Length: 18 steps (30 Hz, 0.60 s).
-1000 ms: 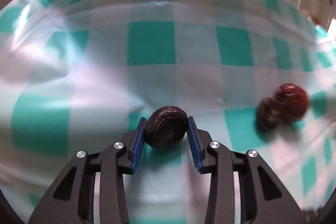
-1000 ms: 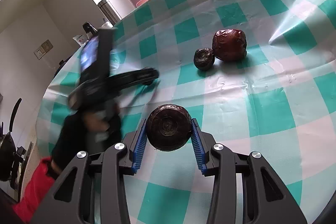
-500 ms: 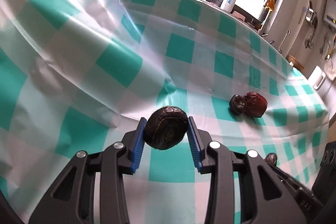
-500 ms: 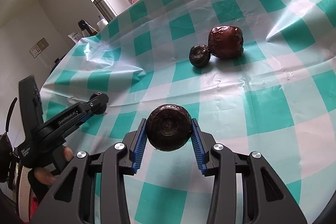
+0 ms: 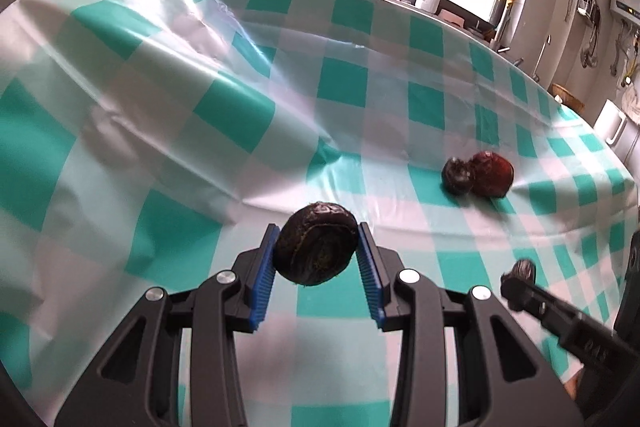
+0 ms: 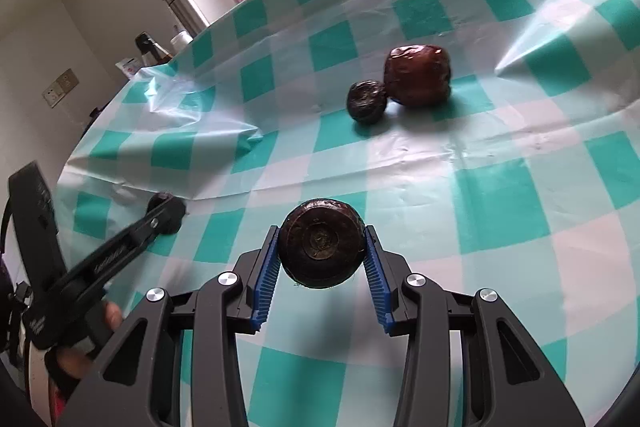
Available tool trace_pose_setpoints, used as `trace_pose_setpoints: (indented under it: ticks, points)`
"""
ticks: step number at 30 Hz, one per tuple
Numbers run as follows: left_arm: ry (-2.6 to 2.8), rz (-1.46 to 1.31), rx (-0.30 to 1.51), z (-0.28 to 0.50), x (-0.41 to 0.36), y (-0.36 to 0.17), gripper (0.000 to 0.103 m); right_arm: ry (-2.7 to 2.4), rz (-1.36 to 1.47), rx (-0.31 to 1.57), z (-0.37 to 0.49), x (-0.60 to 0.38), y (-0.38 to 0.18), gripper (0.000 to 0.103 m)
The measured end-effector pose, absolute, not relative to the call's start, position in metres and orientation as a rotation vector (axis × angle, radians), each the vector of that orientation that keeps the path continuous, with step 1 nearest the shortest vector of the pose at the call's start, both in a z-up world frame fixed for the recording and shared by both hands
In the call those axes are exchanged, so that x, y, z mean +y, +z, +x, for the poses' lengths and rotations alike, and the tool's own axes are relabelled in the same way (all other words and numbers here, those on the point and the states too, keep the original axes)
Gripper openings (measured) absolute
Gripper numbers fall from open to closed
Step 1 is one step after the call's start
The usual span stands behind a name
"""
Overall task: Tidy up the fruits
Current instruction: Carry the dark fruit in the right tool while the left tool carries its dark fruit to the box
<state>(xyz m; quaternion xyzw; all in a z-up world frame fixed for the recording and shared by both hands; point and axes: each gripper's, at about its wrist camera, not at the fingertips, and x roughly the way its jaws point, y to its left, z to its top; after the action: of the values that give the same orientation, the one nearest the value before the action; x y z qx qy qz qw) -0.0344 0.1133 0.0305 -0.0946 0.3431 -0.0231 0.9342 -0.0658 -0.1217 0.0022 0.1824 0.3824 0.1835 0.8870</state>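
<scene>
Left wrist view: the left gripper (image 5: 317, 259) is closed w/ its blue ribbed pads on a dark brown wrinkled round fruit (image 5: 316, 242), held just above the teal-and-white checked plastic tablecloth (image 5: 224, 115). Right wrist view shows the right gripper (image 6: 322, 253) clamped the same way on another dark round fruit w/ ring marks (image 6: 321, 242), also over the cloth. Further on the cloth a small dark shrivelled fruit (image 6: 366, 101) lies touching a bigger reddish-brown wrinkled fruit (image 6: 418, 75); no container is visible.
</scene>
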Motion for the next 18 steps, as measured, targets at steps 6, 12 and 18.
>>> trace_pose_setpoints:
  ticks: [6, 12, 18]
  points:
    - [-0.043, -0.172, 0.697, -0.064, 0.115, 0.03, 0.039, 0.337, 0.308, 0.775, -0.092, -0.118, 0.009, 0.041]
    - [-0.063, -0.13, 0.685, -0.083, 0.104, 0.035, 0.039, 0.311, 0.274, 0.774, -0.107, -0.122, 0.011, 0.041]
    - [-0.093, -0.09, 0.698, -0.093, 0.085, 0.034, 0.039, 0.31, 0.256, 0.759, -0.122, -0.129, 0.013, 0.041]
